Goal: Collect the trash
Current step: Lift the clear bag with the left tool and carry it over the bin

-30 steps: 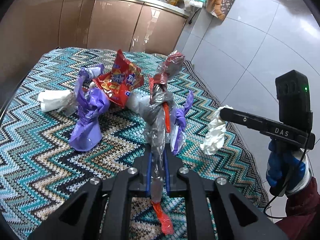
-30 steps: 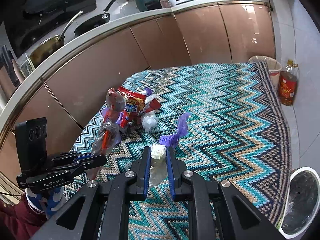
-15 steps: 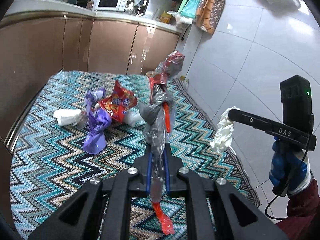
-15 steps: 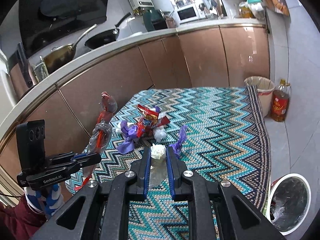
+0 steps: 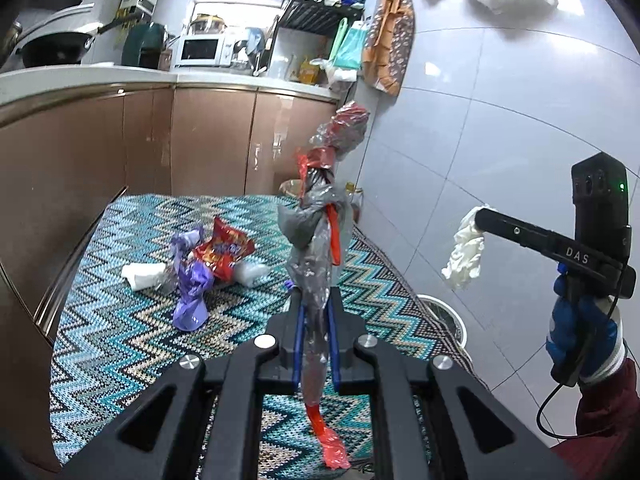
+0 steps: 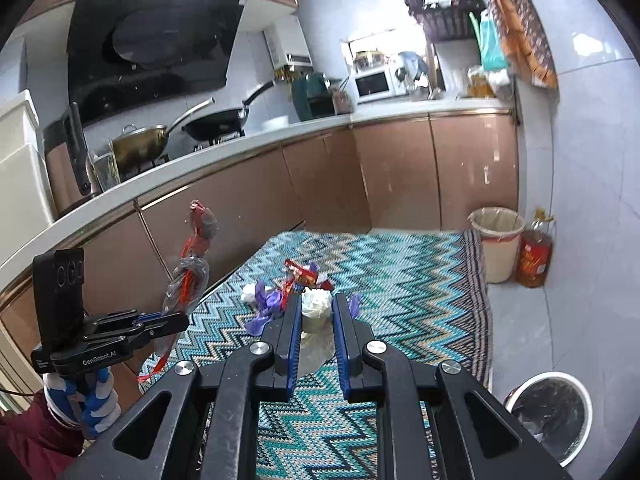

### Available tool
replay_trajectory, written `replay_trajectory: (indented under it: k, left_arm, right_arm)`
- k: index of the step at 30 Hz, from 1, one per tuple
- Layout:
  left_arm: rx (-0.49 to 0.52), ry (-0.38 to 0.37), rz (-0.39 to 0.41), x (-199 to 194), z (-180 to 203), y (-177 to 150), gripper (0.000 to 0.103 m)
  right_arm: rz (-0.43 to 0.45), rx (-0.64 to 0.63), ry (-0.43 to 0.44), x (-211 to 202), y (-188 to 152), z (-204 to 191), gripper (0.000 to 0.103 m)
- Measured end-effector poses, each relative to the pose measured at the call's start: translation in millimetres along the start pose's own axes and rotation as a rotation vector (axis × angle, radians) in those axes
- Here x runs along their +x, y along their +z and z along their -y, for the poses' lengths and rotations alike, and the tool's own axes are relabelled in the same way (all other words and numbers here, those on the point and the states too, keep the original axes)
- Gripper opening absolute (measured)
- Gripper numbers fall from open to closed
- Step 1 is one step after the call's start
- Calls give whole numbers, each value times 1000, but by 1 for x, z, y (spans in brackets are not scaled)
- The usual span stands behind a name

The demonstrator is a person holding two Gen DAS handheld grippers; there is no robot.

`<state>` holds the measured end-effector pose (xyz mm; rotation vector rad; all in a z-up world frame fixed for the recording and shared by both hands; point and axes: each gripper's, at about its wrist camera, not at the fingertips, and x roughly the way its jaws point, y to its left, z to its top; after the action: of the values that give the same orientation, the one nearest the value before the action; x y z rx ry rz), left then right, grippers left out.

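My left gripper (image 5: 316, 304) is shut on a long twisted clear-and-red plastic bag (image 5: 320, 216), held upright high above the zigzag rug (image 5: 120, 344); the same bag (image 6: 188, 276) shows at the left of the right wrist view. My right gripper (image 6: 316, 312) is shut on a crumpled white tissue (image 6: 316, 308), which also hangs at the right of the left wrist view as a white wad (image 5: 464, 252). Left on the rug are a purple bag (image 5: 192, 292), a red snack wrapper (image 5: 224, 252) and white paper (image 5: 144, 276).
A white-rimmed bin with a black liner (image 6: 552, 412) stands on the tiled floor past the rug's right edge. A beige bin (image 6: 496, 240) and an oil bottle (image 6: 534, 256) sit by the far wall. Brown cabinets (image 5: 212, 140) run along the rug's left and far sides.
Both grippers have risen well above the rug with their loads, so the remaining trash pile looks smaller and farther off. More of the counter and walls has come into view.
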<state>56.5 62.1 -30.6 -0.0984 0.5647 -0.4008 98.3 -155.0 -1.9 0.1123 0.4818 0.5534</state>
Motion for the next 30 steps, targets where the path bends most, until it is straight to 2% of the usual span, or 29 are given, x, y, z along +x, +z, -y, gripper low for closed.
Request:
replay_trajectory:
  k: [5,13,21,30]
  left_arm:
    - [47,-25,9,-2,21,12,10]
    - [135,-105,-45,34,75,33,9]
    - [247,-194,-155,102,141,45,9]
    - [378,-265,-317,199,216,33,9]
  right_arm:
    - [61,-6,-45,-27,2,8,14]
    - [138,39,-167,-69,-4,52,14]
    - [189,120,-330,-110,-22,113,14]
    - [148,226,-450,-124,-51,186,14]
